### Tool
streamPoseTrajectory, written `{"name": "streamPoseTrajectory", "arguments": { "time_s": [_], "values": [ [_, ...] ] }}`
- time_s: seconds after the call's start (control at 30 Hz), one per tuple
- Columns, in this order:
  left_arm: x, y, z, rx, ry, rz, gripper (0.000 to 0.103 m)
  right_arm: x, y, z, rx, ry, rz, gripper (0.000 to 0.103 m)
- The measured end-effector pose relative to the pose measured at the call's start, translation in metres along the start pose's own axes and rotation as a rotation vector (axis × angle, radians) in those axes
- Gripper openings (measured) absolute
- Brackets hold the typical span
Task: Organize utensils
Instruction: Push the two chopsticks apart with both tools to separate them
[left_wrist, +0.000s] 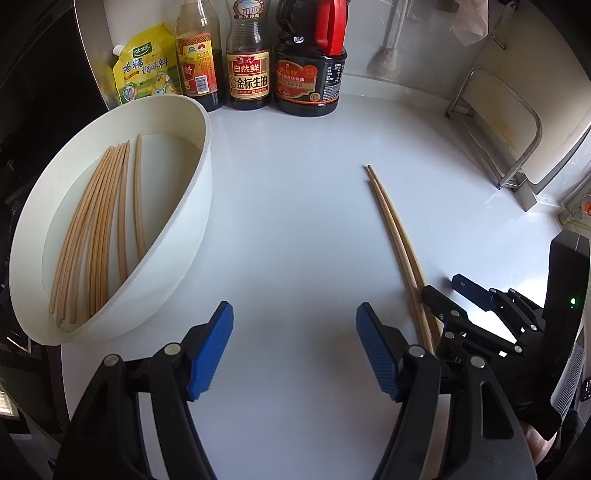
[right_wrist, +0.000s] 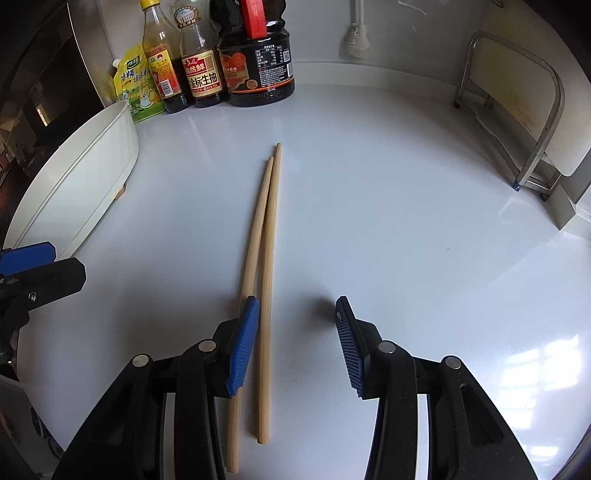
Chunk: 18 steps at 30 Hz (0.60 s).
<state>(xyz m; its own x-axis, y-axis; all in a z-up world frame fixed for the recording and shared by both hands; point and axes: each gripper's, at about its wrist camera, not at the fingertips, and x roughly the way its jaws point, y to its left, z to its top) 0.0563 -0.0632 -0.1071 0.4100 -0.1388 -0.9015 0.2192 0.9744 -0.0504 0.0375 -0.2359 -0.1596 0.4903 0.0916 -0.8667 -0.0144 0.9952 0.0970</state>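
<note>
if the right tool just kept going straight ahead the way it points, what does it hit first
Probably the dark soy sauce jug at the back of the counter, though depth is hard to judge. The right tool is open; the two loose chopsticks lie below along its line, nearer its left finger.

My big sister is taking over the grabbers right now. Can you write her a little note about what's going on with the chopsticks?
Left gripper: open, empty, hovering over the counter beside the white tray.
Right gripper: open, empty, low over the near ends of the two loose chopsticks; one lies between its fingers, the other passes under its left finger.
Done: a bunch of chopsticks already lies in the tray.
Left: grasp the loose pair and put it in the tray with the rest.
</note>
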Motion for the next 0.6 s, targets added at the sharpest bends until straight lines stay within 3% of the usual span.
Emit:
{"name": "streamPoseTrajectory", "arguments": {
  "time_s": [0.47,0.6],
  "values": [
    [0.028,-0.046,-0.007,0.010,-0.025,-0.080,0.068,-0.004,-0.041,-0.002,0.026,-0.026,-0.007,0.041],
    [0.036,-0.055,-0.008,-0.005,-0.025,-0.078,0.068,-0.015,-0.057,-0.003,0.078,-0.046,0.050,0.041]
  ]
}}
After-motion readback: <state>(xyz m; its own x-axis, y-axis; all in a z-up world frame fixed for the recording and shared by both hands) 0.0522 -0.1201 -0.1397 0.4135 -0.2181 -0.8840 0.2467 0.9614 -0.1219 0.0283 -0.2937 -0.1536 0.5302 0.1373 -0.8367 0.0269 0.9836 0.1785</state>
